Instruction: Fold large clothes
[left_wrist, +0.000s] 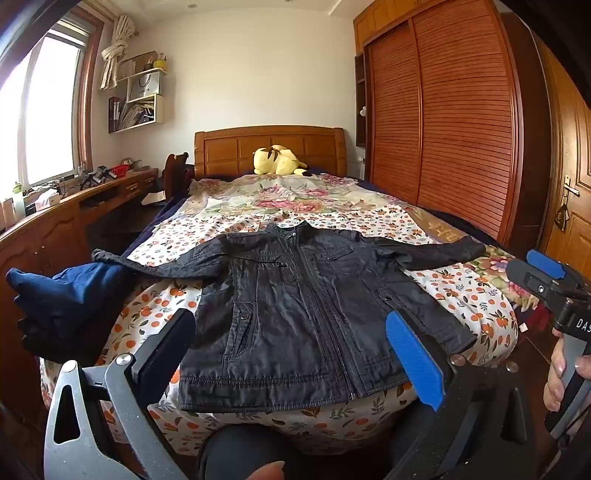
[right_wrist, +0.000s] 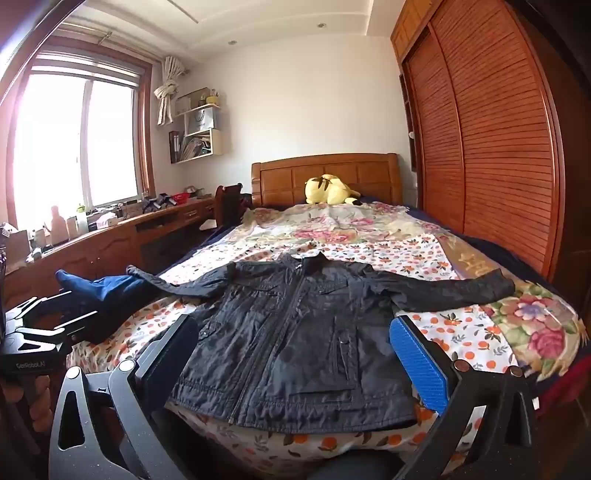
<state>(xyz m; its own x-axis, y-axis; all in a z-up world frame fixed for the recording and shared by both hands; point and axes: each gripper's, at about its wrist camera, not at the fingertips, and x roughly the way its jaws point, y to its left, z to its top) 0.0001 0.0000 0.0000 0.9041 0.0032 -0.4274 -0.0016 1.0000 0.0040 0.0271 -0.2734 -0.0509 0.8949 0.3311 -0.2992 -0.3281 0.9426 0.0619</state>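
A black zip-up jacket (left_wrist: 295, 310) lies flat and face up on the bed, sleeves spread to both sides, hem toward me; it also shows in the right wrist view (right_wrist: 295, 339). My left gripper (left_wrist: 295, 354) is open and empty, held above the jacket's hem. My right gripper (right_wrist: 299, 358) is open and empty, also above the hem area. The right gripper's body (left_wrist: 546, 280) shows at the right edge of the left wrist view, held by a hand. The left gripper's body (right_wrist: 37, 332) shows at the left of the right wrist view.
The bed (left_wrist: 369, 221) has a floral and orange-print cover. Folded dark blue clothes (left_wrist: 66, 295) lie at its left front corner. A yellow plush toy (left_wrist: 277, 160) sits by the headboard. A wooden desk (left_wrist: 74, 206) runs along the left, a slatted wardrobe (left_wrist: 443, 129) along the right.
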